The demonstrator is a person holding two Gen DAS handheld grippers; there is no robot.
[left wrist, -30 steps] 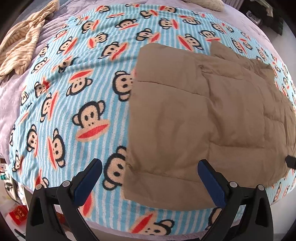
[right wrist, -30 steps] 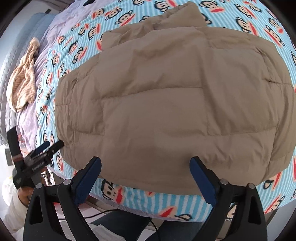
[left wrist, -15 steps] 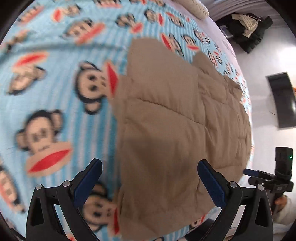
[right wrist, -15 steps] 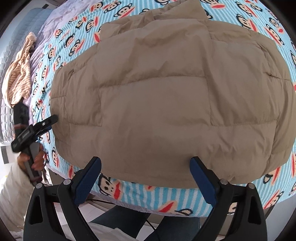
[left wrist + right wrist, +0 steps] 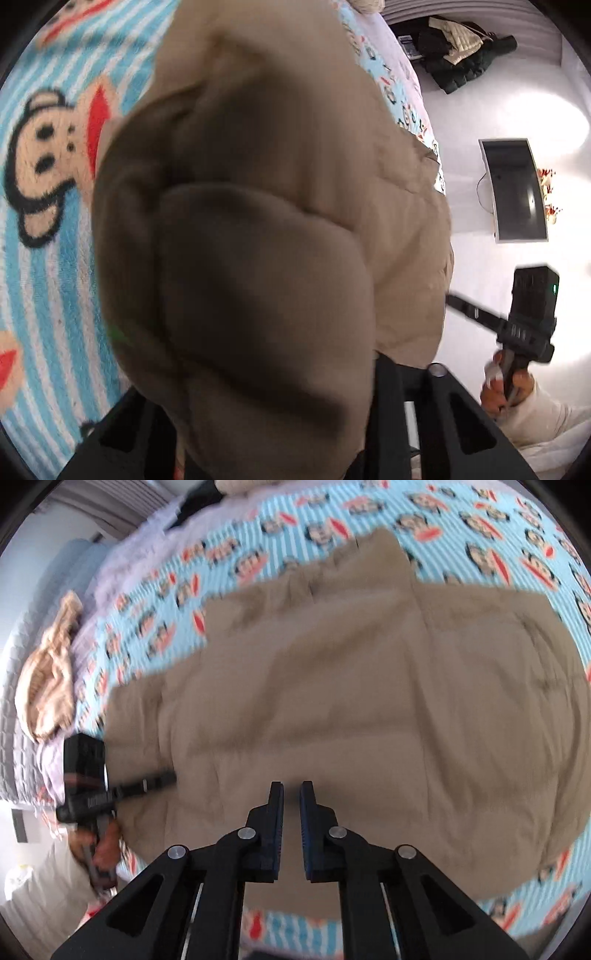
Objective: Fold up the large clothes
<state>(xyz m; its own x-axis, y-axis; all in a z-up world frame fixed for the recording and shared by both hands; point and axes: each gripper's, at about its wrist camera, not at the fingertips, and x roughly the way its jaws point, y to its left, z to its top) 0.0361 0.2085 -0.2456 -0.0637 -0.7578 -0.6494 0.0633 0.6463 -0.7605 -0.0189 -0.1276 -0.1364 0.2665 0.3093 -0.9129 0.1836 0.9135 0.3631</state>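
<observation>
A tan quilted jacket [image 5: 351,683] lies spread on a monkey-print blanket [image 5: 295,528]. In the left wrist view a bunched fold of the jacket [image 5: 258,258] fills the middle and hides my left fingertips. The left jaws are closing with that fabric between them. From the right wrist view, my left gripper [image 5: 168,776] bites the jacket's left edge. My right gripper [image 5: 291,786] points down at the jacket near its front hem. Its jaws are closing to a narrow slit with a pinch of fabric in it. The left wrist view shows the right gripper [image 5: 452,300] tip at the jacket's edge.
A beige striped garment [image 5: 48,686] lies on the grey quilt at the far left. Dark clothes [image 5: 465,55] are piled on the white floor beyond the bed, near a dark screen [image 5: 517,188]. A person's hand [image 5: 103,845] holds the left gripper by the bed's front edge.
Both grippers went from wide open to nearly shut. The left one dropped to the jacket's corner, and fabric now bulges up before its camera. The right one has neared the jacket.
</observation>
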